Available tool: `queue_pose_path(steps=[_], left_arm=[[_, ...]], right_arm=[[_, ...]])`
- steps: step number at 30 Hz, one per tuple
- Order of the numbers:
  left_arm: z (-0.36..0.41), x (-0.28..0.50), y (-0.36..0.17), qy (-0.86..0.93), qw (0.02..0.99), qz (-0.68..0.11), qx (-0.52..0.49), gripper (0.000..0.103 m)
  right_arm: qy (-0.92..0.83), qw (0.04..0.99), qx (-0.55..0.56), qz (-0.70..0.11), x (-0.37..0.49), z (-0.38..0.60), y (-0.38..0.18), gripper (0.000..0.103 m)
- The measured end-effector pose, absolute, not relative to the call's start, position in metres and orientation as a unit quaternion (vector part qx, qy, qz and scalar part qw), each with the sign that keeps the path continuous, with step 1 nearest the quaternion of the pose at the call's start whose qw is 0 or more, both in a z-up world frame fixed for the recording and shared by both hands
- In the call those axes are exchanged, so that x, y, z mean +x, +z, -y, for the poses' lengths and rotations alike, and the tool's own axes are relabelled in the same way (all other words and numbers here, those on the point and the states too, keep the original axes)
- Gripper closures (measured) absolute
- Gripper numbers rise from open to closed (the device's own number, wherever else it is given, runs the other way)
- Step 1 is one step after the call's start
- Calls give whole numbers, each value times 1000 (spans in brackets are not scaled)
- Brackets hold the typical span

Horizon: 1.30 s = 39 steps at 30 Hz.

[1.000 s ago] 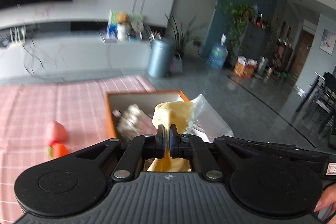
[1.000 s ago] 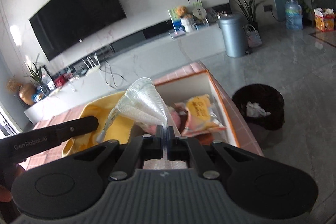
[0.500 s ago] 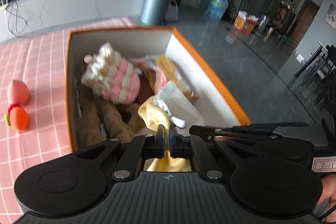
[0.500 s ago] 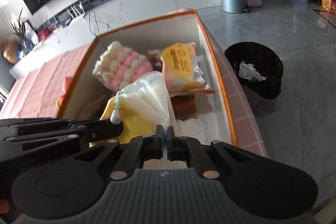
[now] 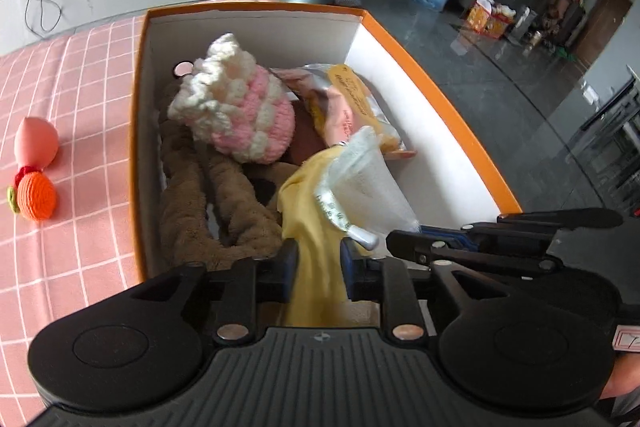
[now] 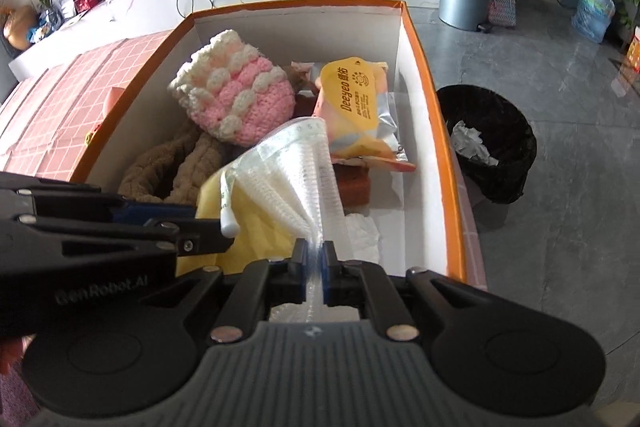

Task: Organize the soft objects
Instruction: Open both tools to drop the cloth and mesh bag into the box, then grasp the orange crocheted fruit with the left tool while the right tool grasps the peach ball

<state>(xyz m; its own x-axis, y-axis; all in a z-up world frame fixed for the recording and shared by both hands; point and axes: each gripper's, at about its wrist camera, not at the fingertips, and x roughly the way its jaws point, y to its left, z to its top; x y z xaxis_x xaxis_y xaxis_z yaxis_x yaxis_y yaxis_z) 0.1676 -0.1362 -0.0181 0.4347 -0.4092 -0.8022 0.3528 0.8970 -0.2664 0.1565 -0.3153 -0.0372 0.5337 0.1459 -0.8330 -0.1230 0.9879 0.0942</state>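
left claw (image 5: 318,269) now parted around limp yellow cloth (image 5: 316,247), right claw (image 6: 316,269) pinching crinkly clear pouch (image 6: 298,171)

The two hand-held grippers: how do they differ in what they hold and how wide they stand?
The left hand-held gripper stands open around the yellow cloth; the right hand-held gripper is shut on the clear zip bag. The cloth is opaque and the bag see-through. Both hang over the near end of the orange box.

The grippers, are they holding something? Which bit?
The right gripper pinches the clear zip bag by its near edge. The left gripper is open around the yellow cloth.
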Motion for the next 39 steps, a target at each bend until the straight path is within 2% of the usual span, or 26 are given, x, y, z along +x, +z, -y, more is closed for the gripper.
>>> queue_pose_path(steps=[3, 5, 6, 7, 8, 10, 18, 27, 39], left_arm=[[131, 165, -11, -225, 849, -477, -43, 69], [128, 163, -6, -221, 855, -468, -43, 69], [125, 160, -3, -219, 858, -461, -46, 64], [121, 158, 0, -221, 862, -453, -53, 62], [117, 156, 4, -221, 866, -444, -62, 56], [107, 151, 11, -219, 871, -432, -77, 55], [72, 134, 31, -209, 893, -383, -115, 55], [19, 109, 41, -164, 931, -305, -114, 55], [-49, 97, 23, -121, 943, -295, -95, 55]], right_arm=[[75, 880, 2, -469, 155, 315, -32, 90], [78, 882, 0, -464, 152, 315, -27, 81], [83, 883, 0, -462, 151, 314, -25, 78], [90, 884, -1, -459, 149, 314, -23, 69], [91, 886, -6, -454, 147, 311, -20, 49], [80, 896, -25, -436, 142, 308, -15, 31], [49, 912, -14, -408, 128, 303, 0, 31], [78, 952, -18, -295, 96, 250, 22, 29], [186, 931, -117, -292, 111, 136, 12, 30]])
